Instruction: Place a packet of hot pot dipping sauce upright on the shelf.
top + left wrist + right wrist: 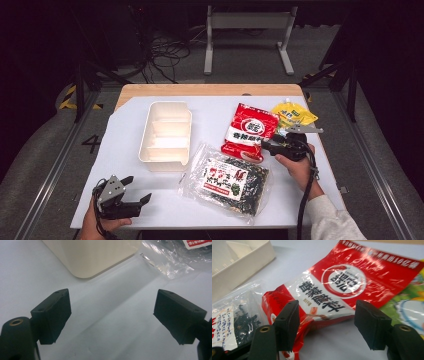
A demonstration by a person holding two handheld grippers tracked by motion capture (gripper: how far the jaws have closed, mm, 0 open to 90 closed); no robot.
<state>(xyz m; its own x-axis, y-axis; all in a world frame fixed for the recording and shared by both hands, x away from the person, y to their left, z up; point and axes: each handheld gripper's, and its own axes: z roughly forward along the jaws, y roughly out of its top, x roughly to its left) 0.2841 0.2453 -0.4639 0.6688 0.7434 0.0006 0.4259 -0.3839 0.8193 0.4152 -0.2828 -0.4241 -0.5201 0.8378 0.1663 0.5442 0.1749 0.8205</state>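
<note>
A red and white snack packet [248, 131] lies flat right of the table's middle. My right gripper [266, 146] stands open at its near right edge, the left jaw over the packet's corner [294, 322], the right jaw over bare table. A clear bag of dark dried food [228, 181] lies in front of the packet. A yellow pouch [292, 115] lies partly under the packet's far right side. My left gripper [136, 189] is open near the front left edge, low over bare table [110, 322], with nothing between its jaws.
A cream divided tray [166, 135] stands left of centre; its rounded corner [85, 267] is just ahead of the left gripper. The white mat [125, 145] covers a wooden table. Cables and a metal stand [247, 35] are on the floor beyond the table.
</note>
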